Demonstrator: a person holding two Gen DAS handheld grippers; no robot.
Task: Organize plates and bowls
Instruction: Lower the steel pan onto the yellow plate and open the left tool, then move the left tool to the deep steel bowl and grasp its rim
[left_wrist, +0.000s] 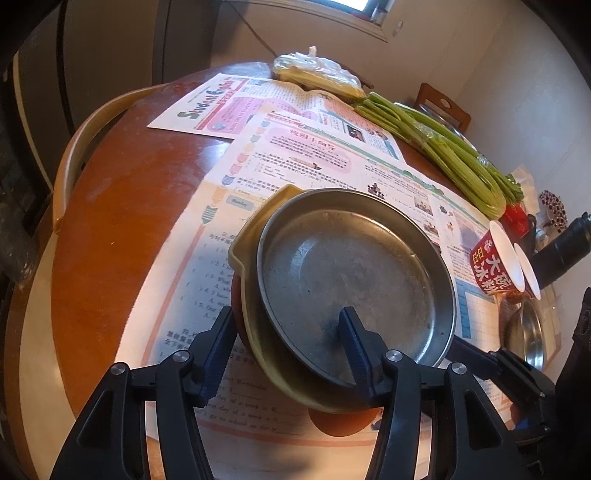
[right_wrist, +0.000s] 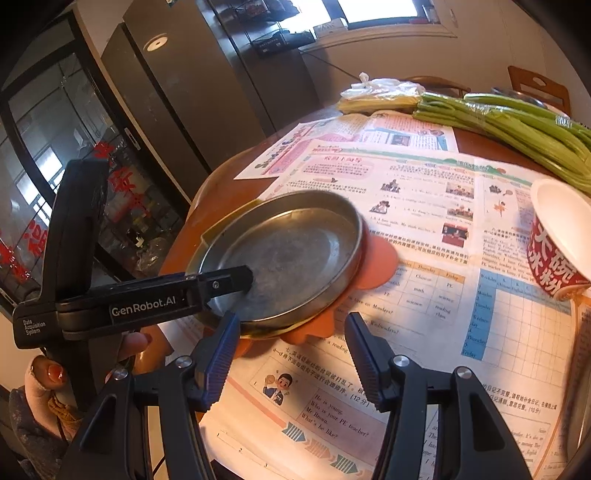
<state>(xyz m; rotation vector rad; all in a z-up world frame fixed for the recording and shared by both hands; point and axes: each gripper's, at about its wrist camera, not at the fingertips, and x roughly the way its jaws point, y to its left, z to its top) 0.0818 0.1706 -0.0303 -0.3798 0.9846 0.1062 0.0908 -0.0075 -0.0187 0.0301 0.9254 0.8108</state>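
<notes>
My left gripper (left_wrist: 288, 343) is open astride the near rim of the steel plate (left_wrist: 351, 273), pads clear; right gripper (right_wrist: 291, 350) open, empty, just beside the stack. Plate sits on a yellow dish (left_wrist: 255, 332) and an orange plate (right_wrist: 380, 258) near the tabletop's left edge. Risk: clipping the rim on withdrawal could slide the stack on the newspapers (right_wrist: 424, 206) covering the round wooden table (left_wrist: 122, 192); kitchen, window behind

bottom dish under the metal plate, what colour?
Orange, with a scalloped edge: the bottom dish shows best in the right wrist view.
</notes>
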